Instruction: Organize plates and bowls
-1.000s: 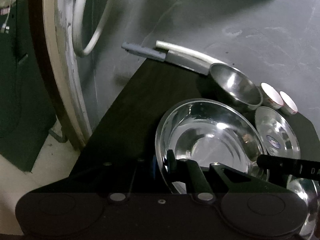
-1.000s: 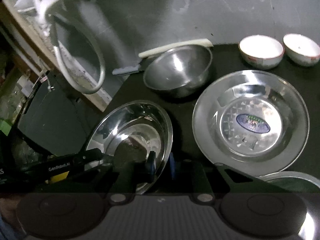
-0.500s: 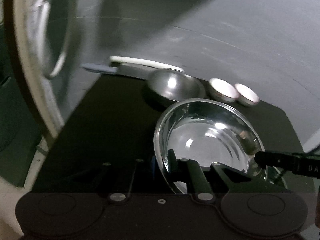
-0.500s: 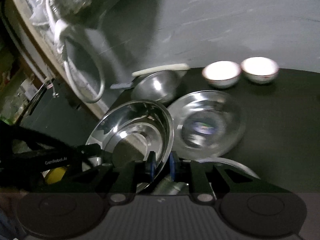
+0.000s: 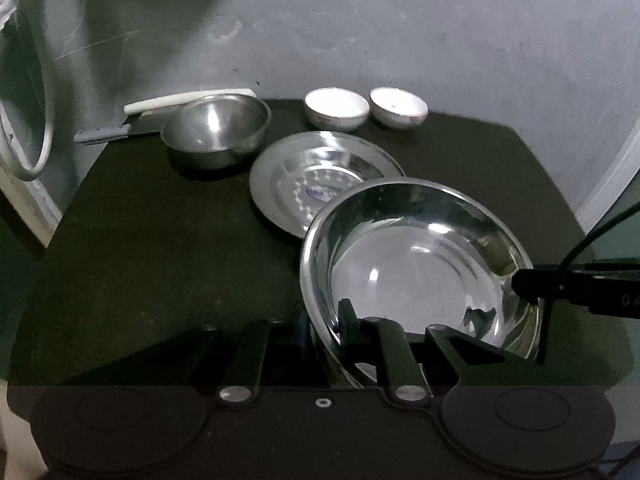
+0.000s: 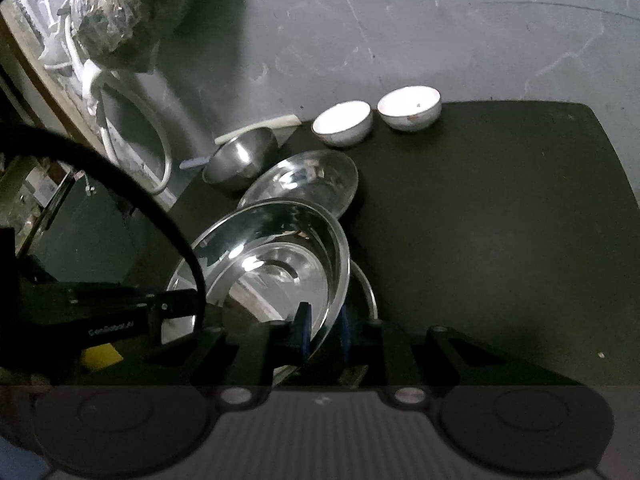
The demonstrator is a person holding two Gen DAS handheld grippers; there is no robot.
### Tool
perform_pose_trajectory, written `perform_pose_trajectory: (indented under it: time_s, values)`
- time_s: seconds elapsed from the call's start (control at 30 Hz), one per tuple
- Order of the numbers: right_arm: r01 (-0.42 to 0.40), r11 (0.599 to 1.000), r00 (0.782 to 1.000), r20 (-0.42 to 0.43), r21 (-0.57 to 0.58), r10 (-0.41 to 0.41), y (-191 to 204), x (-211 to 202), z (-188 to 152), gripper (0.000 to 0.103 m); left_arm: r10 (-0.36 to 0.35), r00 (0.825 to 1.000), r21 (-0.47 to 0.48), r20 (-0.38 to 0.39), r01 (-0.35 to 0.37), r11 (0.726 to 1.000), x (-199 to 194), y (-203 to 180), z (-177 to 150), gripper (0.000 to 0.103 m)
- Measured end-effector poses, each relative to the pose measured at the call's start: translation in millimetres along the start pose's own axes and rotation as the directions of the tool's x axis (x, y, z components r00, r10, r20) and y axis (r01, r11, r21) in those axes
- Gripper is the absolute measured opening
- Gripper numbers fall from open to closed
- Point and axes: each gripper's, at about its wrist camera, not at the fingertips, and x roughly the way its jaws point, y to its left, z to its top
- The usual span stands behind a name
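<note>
A large steel bowl [image 5: 420, 264] is held tilted above the black table [image 5: 160, 240], in front of a flat steel plate [image 5: 320, 176]. My left gripper [image 5: 325, 318] is shut on its near rim. My right gripper [image 6: 325, 320] is shut on the opposite rim of the same bowl [image 6: 272, 264]. Under the bowl's right side shows the edge of another steel dish [image 6: 366, 292]. Behind lie the steel plate [image 6: 308, 180], a small steel bowl [image 5: 216, 132] and two white ceramic bowls [image 5: 336, 108] [image 5: 398, 106].
A grey-handled knife [image 5: 102, 134] and a white strip [image 5: 188, 98] lie at the table's back left edge against the grey wall. A white hose loop [image 6: 160, 152] and a plastic bag [image 6: 120, 20] hang at the left. The table's right half [image 6: 500, 220] is bare.
Both grippers have carried the large steel bowl from the table's left side toward the middle, and it now hangs in front of the flat plate. Both stay shut on its rim.
</note>
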Motion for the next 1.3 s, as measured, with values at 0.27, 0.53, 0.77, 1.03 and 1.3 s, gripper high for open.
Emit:
perform_pose_trajectory:
  time_s: [0.27,0.53,0.77,1.03,1.3]
  values:
    - [-0.008,0.998,0.998,-0.069,-0.055,0.004,-12,4,-5,0.024,0.072,0.997,0.017,-0.040,-0.072,0.997,5,-20,-9,0.018]
    - [-0.016,0.995,0.994,-0.106,-0.102,0.005,-15,12,-7,0.028,0.130,0.990,0.033,-0.058,-0.129,0.991,13,-29,-11,0.020]
    - [-0.027,0.993,0.996,-0.090,-0.111,0.017,-16,12,-5,0.035,0.173,0.982,0.050,-0.072,-0.169,0.984,14,-30,-10,0.020]
    - [-0.024,0.995,0.999,-0.048,-0.095,0.019,-16,8,-8,0.056,0.207,0.977,0.062,-0.058,-0.203,0.977,9,-27,-10,0.053]
    - [0.013,1.000,1.000,0.012,-0.003,-0.013,-22,11,-5,0.086,0.238,0.971,0.056,-0.019,-0.237,0.970,6,-6,1,0.086]
